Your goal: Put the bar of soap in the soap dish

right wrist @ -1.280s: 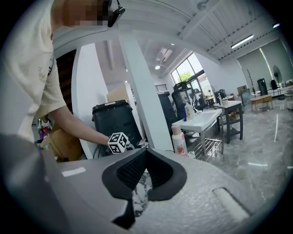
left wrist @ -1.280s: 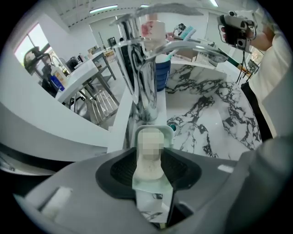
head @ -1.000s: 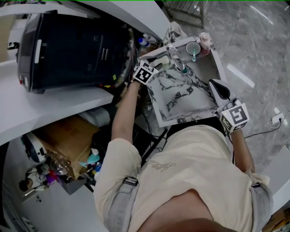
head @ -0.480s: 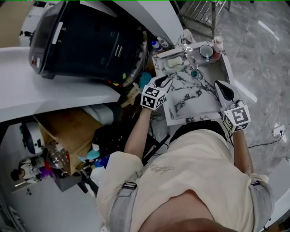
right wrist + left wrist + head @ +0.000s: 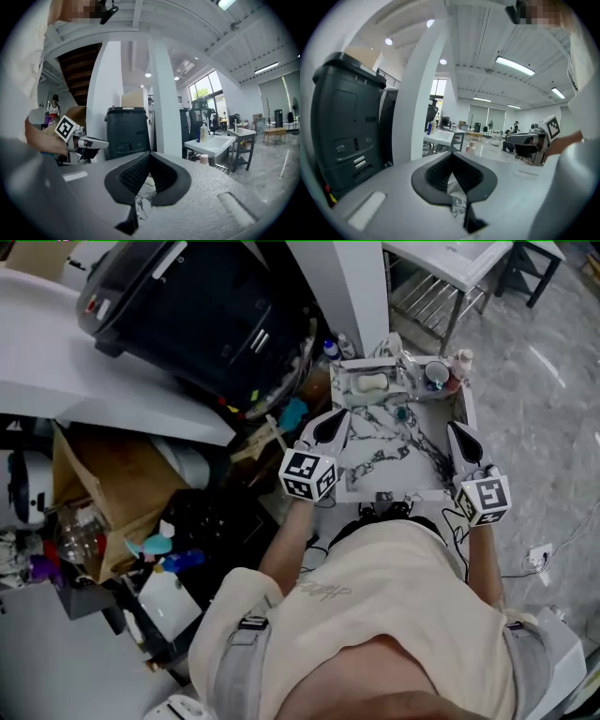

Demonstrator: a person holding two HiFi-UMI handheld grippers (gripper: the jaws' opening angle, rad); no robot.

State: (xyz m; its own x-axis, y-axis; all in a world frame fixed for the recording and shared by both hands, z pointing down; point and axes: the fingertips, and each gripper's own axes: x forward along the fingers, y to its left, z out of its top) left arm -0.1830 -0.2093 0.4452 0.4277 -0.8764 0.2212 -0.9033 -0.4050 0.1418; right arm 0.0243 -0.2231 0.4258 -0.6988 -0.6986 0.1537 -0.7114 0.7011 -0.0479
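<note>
Now soap bar point(image 5: 372, 382) lies lengthwise in dish point(image 5: 359, 380).

Veined white marble countertop point(image 5: 380, 457) bare in the middle, white soap dish point(image 5: 359, 390) and pale cup point(image 5: 434, 376) along far edge, bulky black machine point(image 5: 202, 320) crowding left.

tools 2: left tool point(image 5: 336, 418), jaws just closed on nothing, and right tool point(image 5: 459, 432) | person point(image 5: 394, 596) 1, holding both tools | surface point(image 5: 375, 460) 1, under both tool tips | beyond the tips: soap point(image 5: 372, 382) 1, dish point(image 5: 358, 390) 1, cup point(image 5: 435, 374) 1, bottle point(image 5: 459, 362) 1 | left of left tool: bin point(image 5: 197, 315) 1, box point(image 5: 108, 488) 1
</note>
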